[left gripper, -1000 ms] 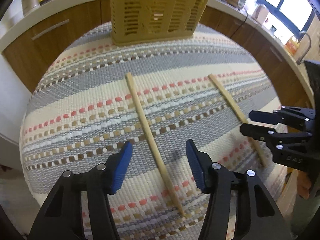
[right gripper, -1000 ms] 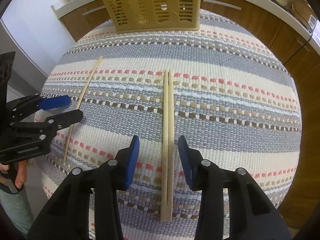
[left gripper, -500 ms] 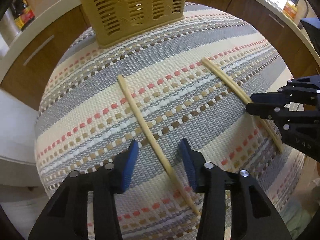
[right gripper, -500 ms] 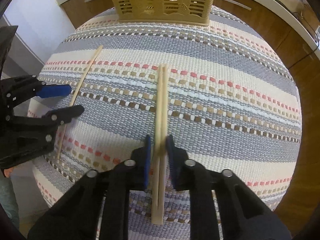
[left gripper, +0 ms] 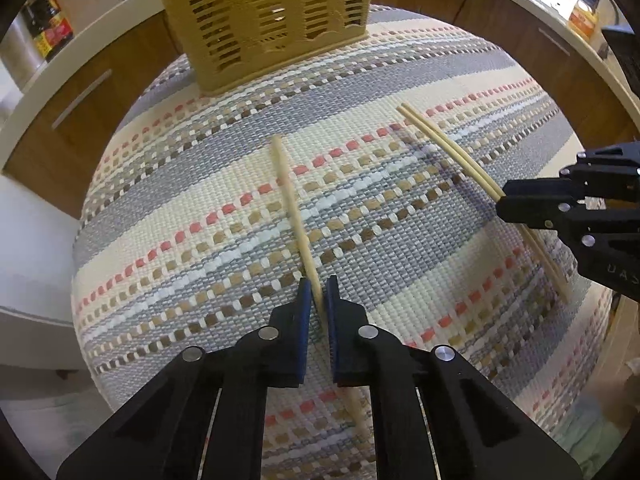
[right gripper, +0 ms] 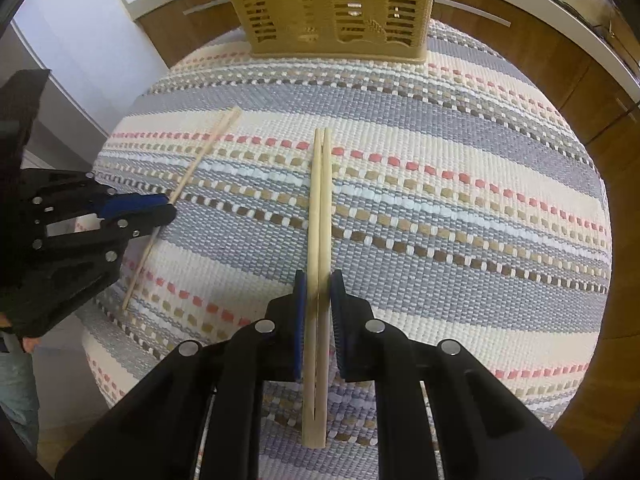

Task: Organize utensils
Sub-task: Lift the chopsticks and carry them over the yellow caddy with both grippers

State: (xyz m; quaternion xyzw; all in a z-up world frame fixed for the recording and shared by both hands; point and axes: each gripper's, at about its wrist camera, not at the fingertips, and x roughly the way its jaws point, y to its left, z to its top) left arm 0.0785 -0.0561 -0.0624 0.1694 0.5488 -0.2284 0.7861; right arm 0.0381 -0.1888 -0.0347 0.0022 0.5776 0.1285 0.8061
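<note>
The left gripper (left gripper: 316,304) clamps one chopstick (left gripper: 290,204) and the right gripper (right gripper: 318,292) clamps a pair (right gripper: 321,200), both aimed toward the basket (left gripper: 260,20) at twelve o'clock for loading.

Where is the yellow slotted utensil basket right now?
The yellow utensil basket stands upright at the far edge of the striped mat, top centre in both wrist views, beyond both sets of chopsticks and in front of the wooden cabinets.
</note>
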